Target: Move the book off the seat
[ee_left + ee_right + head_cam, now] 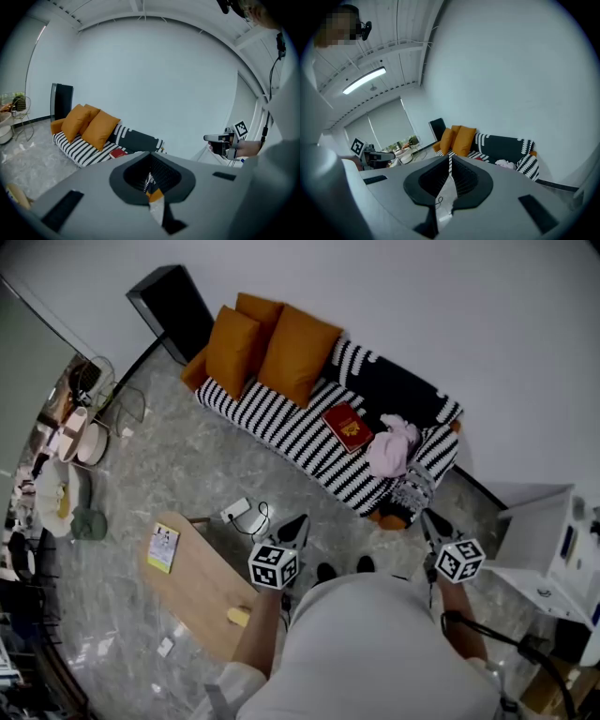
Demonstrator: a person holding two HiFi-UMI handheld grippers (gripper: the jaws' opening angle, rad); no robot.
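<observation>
Nothing is done yet: the red book point(348, 427) lies on the striped sofa seat point(274, 424) toward its pink-cloth point(394, 448) end, with the left tool point(296, 529) and right tool point(433, 521) well short of it, both closed and empty.

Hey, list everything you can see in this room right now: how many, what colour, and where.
sofa: one, black-and-white striped, along the wall
cushions: three, orange, at the sofa's left end
book: one, red, on the sofa seat
cloth: one, pink, on the seat right of the book
box: one, black, on the floor past the sofa's left end
table: one, wooden, at the person's left
booklet: one, yellow-green, on the table's far corner
power strip: one, white, on the floor between sofa and table
left gripper: one, black jaws, shut, empty, aimed toward the sofa
right gripper: one, black jaws, shut, empty, aimed toward the sofa
</observation>
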